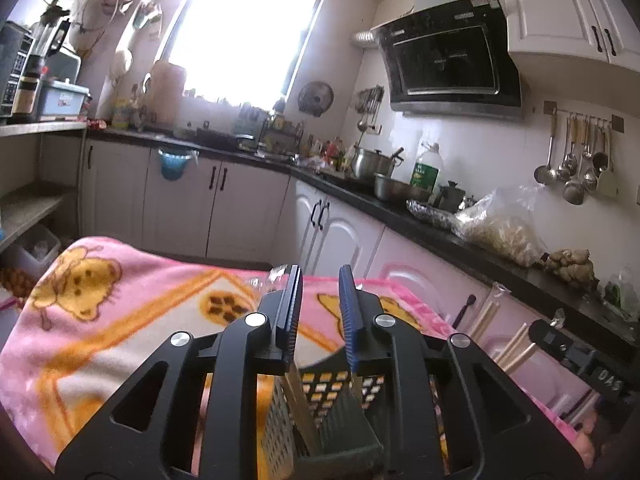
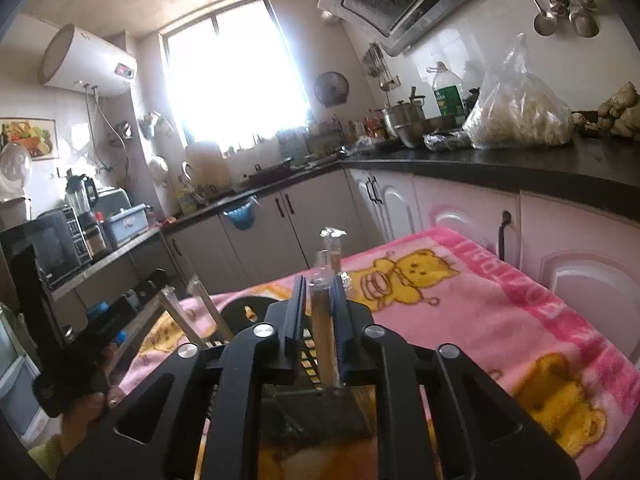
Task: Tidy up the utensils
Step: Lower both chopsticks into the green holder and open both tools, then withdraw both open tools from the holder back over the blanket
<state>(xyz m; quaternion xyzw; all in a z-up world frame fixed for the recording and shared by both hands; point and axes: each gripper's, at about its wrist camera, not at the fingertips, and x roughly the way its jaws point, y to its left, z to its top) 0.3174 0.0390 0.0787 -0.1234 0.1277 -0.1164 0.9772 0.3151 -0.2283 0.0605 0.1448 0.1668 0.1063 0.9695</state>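
**Operator:** Starting on my left: the left gripper [image 1: 320, 300] hovers over the dark perforated utensil holder [image 1: 332, 412], jaws parted a moderate way with nothing between them. Further right in that view, several wrapped chopsticks [image 1: 516, 350] already stand in the holder.

**Partner:** And your right side?

**Operator:** The right gripper [image 2: 319, 308] has its jaws closed narrowly on a wrapped chopstick pair [image 2: 325, 332], held upright above the holder [image 2: 308, 344]. Its lower end seems to sit at the rim; I can't tell if it's inside.

**Partner:** What worries you?

**Operator:** The wrapper looks slick. If I release early or tilted, the pair could miss the compartment and drop onto the pink bear blanket [image 2: 480, 304]. The two chopsticks [image 2: 200, 312] leaning out on the left could snag it, or tip the light holder.

**Partner:** Anything else close by?

**Operator:** White cabinets [image 2: 460, 216] and the black counter [image 2: 520, 168] run along the right, well apart.
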